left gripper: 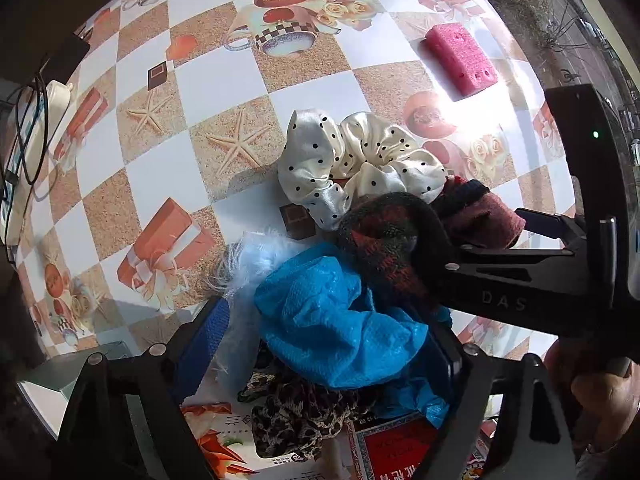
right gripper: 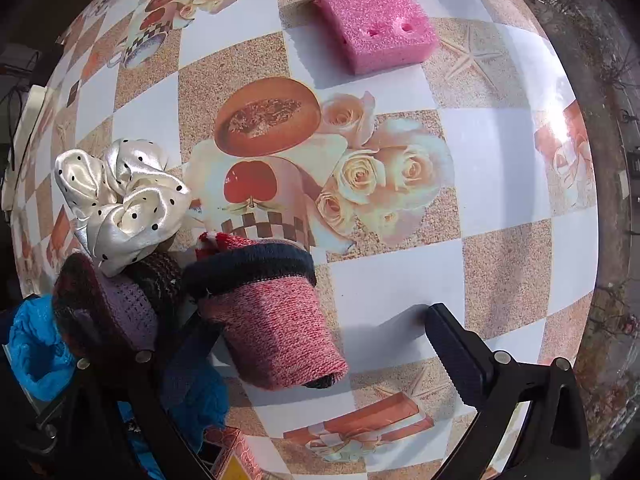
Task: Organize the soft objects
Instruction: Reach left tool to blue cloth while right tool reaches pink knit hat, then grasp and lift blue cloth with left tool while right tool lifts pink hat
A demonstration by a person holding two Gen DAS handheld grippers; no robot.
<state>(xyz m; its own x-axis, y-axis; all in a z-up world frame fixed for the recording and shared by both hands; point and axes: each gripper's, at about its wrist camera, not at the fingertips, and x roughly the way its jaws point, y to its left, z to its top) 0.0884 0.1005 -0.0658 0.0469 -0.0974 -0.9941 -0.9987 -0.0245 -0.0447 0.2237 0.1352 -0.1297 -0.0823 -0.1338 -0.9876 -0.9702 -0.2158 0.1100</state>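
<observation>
Scrunchies are bunched into one heap, so I'll use the blue scrunchie [left gripper: 336, 320] as my landmark. It sits between the fingers of my left gripper [left gripper: 332, 344], which looks closed on its bulk, probably to add it to the pile or pull it out; can't tell which. Just under it is a leopard-print scrunchie [left gripper: 296, 416], and a pale fuzzy one [left gripper: 248, 264] pokes out on its left.

Right above the blue one lies a dark plaid scrunchie [left gripper: 380, 248], then the white polka-dot scrunchie [left gripper: 352, 160] touching that. Beside the plaid one is the pink knitted sock [right gripper: 276, 320], lying between the fingers of my right gripper [right gripper: 320, 340]. Those fingers stand wide apart, nothing clamped, so I reckon I'm lining up on the sock.

Well away from the blue one, a pink sponge [right gripper: 372, 16] sits alone on the checkered table [right gripper: 520, 160], likely next to join.
</observation>
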